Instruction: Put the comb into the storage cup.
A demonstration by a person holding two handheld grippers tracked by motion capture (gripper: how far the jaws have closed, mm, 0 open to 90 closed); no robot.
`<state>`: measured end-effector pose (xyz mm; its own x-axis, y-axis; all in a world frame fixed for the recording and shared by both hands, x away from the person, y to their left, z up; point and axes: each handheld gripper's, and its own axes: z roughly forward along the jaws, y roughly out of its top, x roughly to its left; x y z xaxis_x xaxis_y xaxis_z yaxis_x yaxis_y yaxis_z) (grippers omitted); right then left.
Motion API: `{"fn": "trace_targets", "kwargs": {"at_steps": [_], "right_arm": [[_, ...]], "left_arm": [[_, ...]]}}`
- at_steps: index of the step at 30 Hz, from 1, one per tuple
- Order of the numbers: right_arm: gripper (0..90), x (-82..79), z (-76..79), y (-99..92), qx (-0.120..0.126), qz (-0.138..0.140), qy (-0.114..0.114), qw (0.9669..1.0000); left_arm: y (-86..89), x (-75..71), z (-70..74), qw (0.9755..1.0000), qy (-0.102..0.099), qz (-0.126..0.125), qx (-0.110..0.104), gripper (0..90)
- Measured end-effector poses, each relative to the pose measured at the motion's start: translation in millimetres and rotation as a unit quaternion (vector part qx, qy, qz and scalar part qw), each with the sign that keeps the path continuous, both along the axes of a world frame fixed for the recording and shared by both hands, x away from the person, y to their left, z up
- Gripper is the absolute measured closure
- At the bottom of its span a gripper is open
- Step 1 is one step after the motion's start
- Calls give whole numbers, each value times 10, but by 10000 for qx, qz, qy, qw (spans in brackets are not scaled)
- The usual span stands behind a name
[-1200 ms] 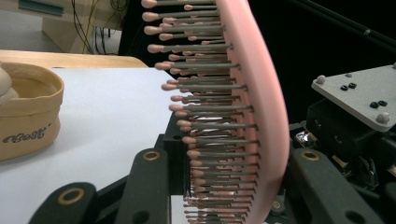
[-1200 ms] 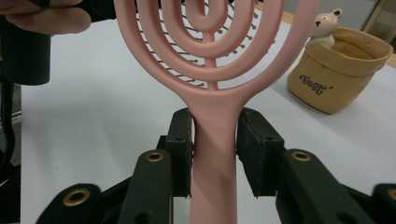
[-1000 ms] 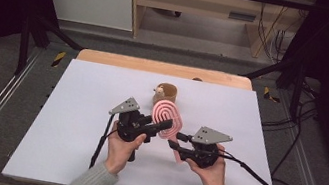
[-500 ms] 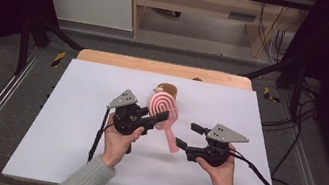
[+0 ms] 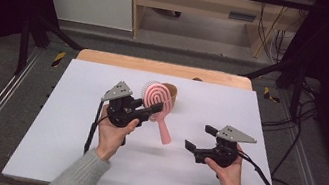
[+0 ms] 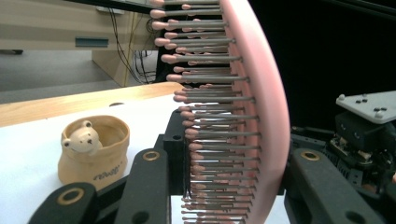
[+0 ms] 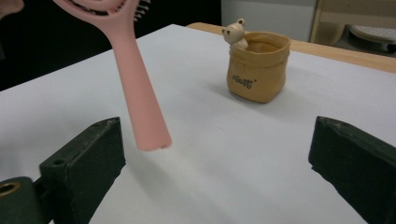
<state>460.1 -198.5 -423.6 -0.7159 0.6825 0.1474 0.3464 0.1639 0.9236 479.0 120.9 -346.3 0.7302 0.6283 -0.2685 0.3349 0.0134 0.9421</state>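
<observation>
One pink hairbrush [image 5: 156,102], one bear pot [image 5: 170,92], two hand-held grippers.

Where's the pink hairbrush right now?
High view, centre-left: the pink hairbrush is clamped by its head in the left gripper, lifted off the table, just before the bear pot.
</observation>
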Motion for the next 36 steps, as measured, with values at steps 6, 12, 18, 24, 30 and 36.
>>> {"fn": "trace_targets", "kwargs": {"at_steps": [6,12,18,24,30,36], "right_arm": [[3,11,-62,-108,-7,-23,137,9999],[2,9,-135,-213,-138,44,186,9997],[2,16,-188,-328,-210,-42,256,9994],[3,11,-221,-430,-217,-116,309,9992],[3,11,-246,-492,-221,-178,292,9992],[3,15,-278,-519,-244,-176,317,9990]], "left_arm": [[18,18,91,10000,-74,42,30,625],[34,49,161,9999,-113,68,51,625],[65,72,241,9998,-165,99,59,625],[103,97,320,9997,-219,109,48,625],[115,114,395,9996,-262,137,35,625],[110,151,474,9994,-311,153,79,625]]}}
